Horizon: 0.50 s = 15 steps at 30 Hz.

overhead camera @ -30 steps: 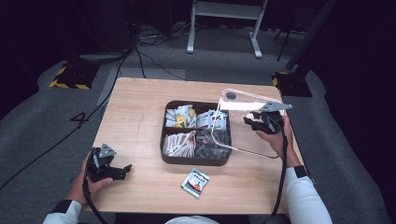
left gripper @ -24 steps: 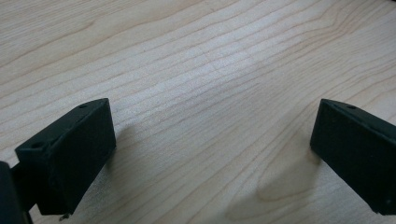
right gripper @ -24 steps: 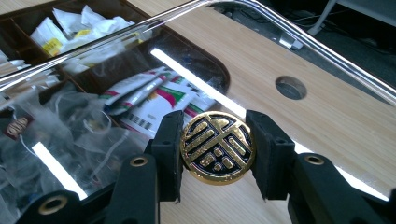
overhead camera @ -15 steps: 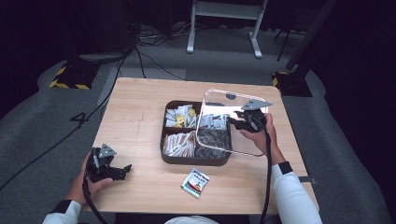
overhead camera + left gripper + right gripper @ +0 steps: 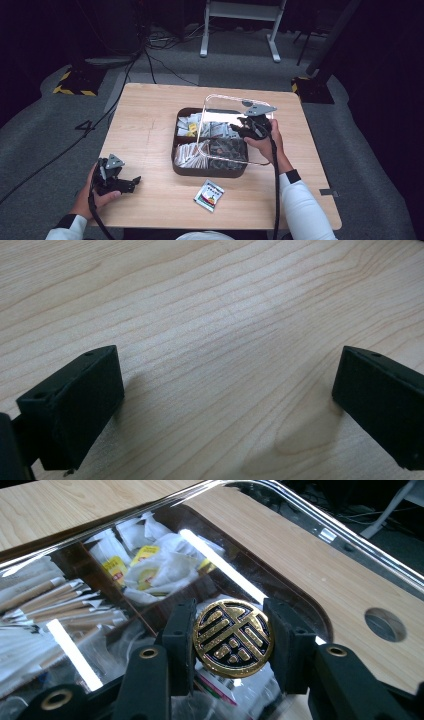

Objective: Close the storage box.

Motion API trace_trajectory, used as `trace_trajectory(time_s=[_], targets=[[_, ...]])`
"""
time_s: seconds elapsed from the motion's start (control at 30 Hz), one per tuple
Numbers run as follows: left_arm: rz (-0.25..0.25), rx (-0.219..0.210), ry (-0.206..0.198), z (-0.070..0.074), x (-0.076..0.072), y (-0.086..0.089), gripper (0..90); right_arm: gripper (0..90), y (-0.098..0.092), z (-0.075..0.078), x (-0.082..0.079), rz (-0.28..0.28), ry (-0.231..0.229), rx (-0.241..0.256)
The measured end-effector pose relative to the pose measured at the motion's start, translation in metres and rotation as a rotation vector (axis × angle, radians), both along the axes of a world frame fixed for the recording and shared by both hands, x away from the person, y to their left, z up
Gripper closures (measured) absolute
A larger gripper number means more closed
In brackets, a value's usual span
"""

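A clear plastic lid (image 5: pixel 222 120) with a round gold knob (image 5: pixel 233 639) hangs tilted over the right part of a dark brown compartment box (image 5: pixel 210 172). My right gripper (image 5: pixel 231 630) is shut on that knob, one black pad on each side. In the high view the right gripper (image 5: pixel 241 131) reaches in from the box's right side. Through the lid (image 5: pixel 300 545) I see white and yellow sachets (image 5: pixel 135 565) and paper-wrapped sticks (image 5: pixel 45 600) in the compartments. My left gripper (image 5: pixel 119 183) rests at the table's front left, open, and its jaws stand wide apart over bare wood (image 5: pixel 227 405).
One loose sachet (image 5: pixel 209 195) lies on the wooden table (image 5: pixel 150 115) just in front of the box. Bare wood stretches left of the box and along the far edge. Beyond the table are cables and a metal stand's base (image 5: pixel 240 30) on grey floor.
My right gripper has carried the lid leftward, from beside the box's right edge to over its right half. The left gripper has stayed put.
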<state>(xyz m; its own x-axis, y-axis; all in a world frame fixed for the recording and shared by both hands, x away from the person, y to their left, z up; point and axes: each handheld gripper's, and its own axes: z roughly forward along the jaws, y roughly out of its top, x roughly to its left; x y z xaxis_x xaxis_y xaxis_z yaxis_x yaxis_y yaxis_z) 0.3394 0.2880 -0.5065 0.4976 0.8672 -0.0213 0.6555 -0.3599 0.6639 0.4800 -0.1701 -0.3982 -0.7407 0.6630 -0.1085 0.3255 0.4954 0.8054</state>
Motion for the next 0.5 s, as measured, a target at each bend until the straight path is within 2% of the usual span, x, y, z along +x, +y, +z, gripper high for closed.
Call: trace_trajectory(time_s=[0.5], targets=[[-0.001,0.000,0.000,0.000,0.000,0.000,0.4,59.1,0.039,-0.012,0.005,0.045,0.015,-0.025]])
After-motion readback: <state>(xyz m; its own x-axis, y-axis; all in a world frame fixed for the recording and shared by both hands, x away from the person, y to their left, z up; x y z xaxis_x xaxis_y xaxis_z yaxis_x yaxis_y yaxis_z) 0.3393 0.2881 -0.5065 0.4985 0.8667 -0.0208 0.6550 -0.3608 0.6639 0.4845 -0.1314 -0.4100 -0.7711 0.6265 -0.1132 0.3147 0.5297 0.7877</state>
